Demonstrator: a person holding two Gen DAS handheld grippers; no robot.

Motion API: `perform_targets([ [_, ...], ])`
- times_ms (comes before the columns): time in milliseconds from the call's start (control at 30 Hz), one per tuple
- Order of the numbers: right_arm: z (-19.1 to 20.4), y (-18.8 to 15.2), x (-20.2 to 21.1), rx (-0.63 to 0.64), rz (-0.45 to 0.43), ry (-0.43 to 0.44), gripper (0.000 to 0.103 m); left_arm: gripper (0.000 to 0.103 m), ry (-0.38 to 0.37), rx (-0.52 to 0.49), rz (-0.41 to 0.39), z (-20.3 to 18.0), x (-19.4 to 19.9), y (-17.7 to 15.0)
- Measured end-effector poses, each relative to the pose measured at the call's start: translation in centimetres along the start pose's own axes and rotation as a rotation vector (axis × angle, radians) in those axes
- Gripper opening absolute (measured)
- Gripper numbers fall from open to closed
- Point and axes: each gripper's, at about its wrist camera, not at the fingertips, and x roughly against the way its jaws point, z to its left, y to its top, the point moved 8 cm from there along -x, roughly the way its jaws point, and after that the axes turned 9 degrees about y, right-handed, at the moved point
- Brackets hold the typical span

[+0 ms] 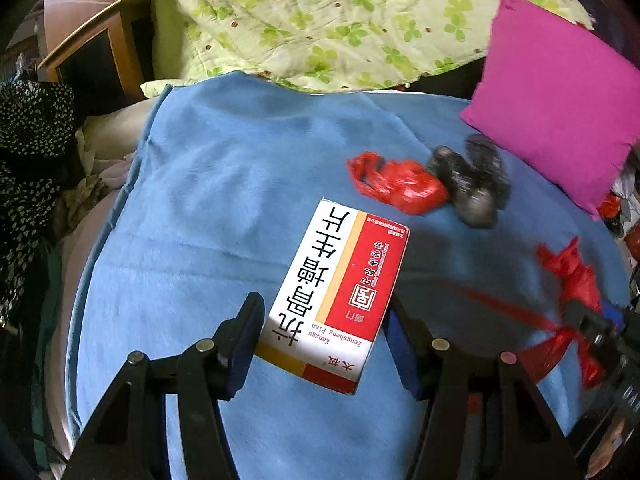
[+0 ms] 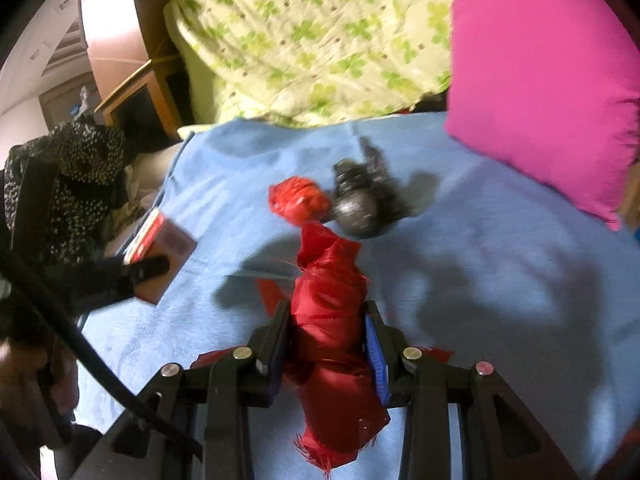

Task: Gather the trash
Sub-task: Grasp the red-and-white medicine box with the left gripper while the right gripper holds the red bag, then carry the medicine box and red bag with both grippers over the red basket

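My left gripper (image 1: 324, 344) clamps red-white box (image 1: 340, 284); right gripper (image 2: 328, 340) clamps frayed red cloth (image 2: 332, 320). Blue blanket (image 1: 208, 184) clear leftward; pink pillow (image 1: 560, 100) bounds right.

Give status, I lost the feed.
Left gripper shut on medicine box. Right gripper shut on red cloth bundle. Nothing blocking.

Bedroom, quilt (image 1: 320, 20), pillow (image 1: 560, 100), blue blanket (image 1: 220, 180)

A glossy cardboard box (image 1: 336, 292) and shiny red fabric bundle (image 2: 332, 344) sit above a soft, matt blue fleece blanket (image 1: 208, 184).
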Motion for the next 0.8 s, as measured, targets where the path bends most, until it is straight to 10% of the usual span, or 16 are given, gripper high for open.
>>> perform_targets([
  [800, -10.3, -2.9, 13.7, -0.149, -0.129, -0.197, 0.037, 0.061, -0.115, -0.141, -0.075, -11.9, 7.6, -2.6],
])
